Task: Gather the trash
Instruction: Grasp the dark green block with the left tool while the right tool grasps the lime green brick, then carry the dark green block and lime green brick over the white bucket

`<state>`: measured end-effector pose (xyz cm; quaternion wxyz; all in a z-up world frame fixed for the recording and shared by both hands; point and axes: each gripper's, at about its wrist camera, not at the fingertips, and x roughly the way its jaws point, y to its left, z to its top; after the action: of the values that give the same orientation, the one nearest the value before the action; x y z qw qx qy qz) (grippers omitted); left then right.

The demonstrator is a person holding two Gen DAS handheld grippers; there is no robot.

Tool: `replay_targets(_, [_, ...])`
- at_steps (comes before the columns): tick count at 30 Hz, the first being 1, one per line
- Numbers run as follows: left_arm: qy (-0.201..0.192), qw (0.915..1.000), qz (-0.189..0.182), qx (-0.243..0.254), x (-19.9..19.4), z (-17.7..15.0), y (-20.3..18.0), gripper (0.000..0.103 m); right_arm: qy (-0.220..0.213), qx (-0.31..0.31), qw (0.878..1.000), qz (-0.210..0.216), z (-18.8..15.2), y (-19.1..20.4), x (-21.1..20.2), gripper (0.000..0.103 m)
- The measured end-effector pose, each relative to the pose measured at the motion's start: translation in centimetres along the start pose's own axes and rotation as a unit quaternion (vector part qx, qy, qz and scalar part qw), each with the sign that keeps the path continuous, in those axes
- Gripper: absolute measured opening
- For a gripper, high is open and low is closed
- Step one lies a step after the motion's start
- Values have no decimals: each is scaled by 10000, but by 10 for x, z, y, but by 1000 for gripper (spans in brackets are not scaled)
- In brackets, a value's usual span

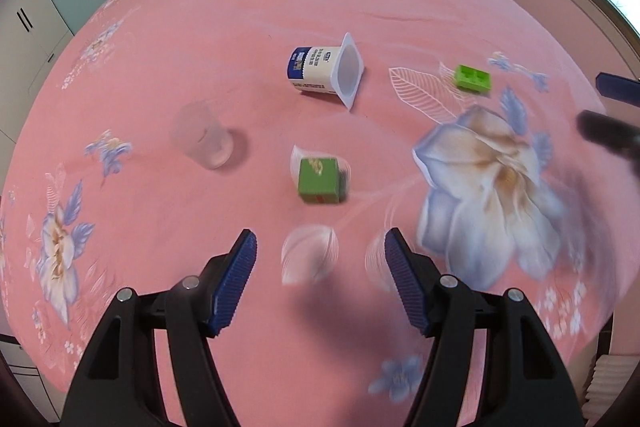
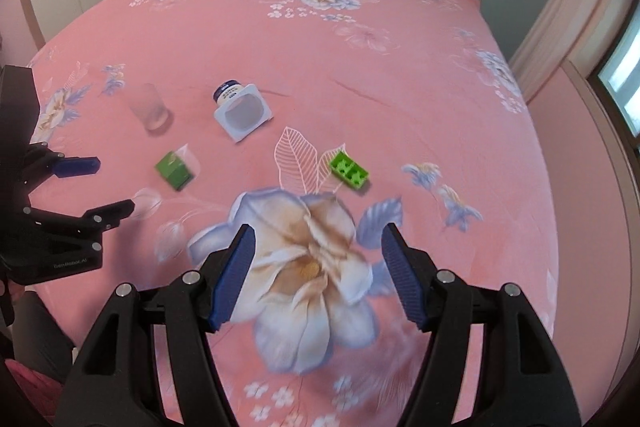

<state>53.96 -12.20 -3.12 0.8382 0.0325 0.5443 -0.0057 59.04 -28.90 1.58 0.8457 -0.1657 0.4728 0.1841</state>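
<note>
Trash lies spread on the pink bed sheet [image 1: 200,39] in front of you. Your left gripper [image 1: 320,255] has its jaws wide apart and holds nothing. Straight ahead of it, close by, sits a small green box [image 1: 319,181] with a bit of clear wrapper behind it. The box looks a little tilted, and its flat top faces you. It lies right in line with the gap between your jaws, so this looks like the easy one to grab first.

Farther on, past the box, a white yogurt cup [image 1: 326,71] lies on its side. Its long way runs left to right, with the open mouth toward your right. It has a blue label with small writing, too blurry to read.

A clear plastic cup [image 1: 204,139] stands to the left of the box. A green toy brick [image 1: 472,79] lies far to the right.

Your right gripper [image 2: 318,267] is wide apart too, and holds nothing. The brick [image 2: 349,171] is ahead of it, a little to the right. Your left hand is the nearer one to the box [image 2: 173,171]. On the left gripper's [image 2: 114,187] side you can read "GenRobot.AI", a bit fuzzy.
</note>
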Motion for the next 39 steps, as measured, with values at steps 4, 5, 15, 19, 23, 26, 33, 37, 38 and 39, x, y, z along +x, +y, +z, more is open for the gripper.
replay_targets(4, [94,9999,-34,-73,25,11,-1,69,227,-113,9997,-28,19,-12,44,66])
replay_targets(5, [104,9999,-15,-72,32,14,-2,69,262,-132,9996,-53,23,-15,53,66])
replay_targets(15, [349,9993,-94,-106,81,27,2,68,667,-684,9953,-136,47,-28,139,66])
replay_targets(19, [287,9994,-184,-90,90,29,2,57,709,-834,9939,-125,50,-28,157,63])
replay_targets(23, [257,9991,-345,-13,92,27,-1,43,897,-693,9935,107,48,-34,173,41])
replay_targets(26, [251,9984,-471,167,92,26,-11,32,884,-524,9942,322,44,-33,175,26])
replay_targets(33, [278,9977,-590,204,84,20,-4,31,758,248,9963,333,34,-41,164,22])
replay_targets(37, [214,9975,-595,304,67,18,2,32,619,327,9969,356,23,-35,139,22])
replay_targets(38, [162,9974,-597,376,59,15,2,32,589,319,9971,349,21,-31,133,22])
replay_targets(39, [103,9973,-573,440,52,12,2,32,545,311,9974,343,19,-27,124,22])
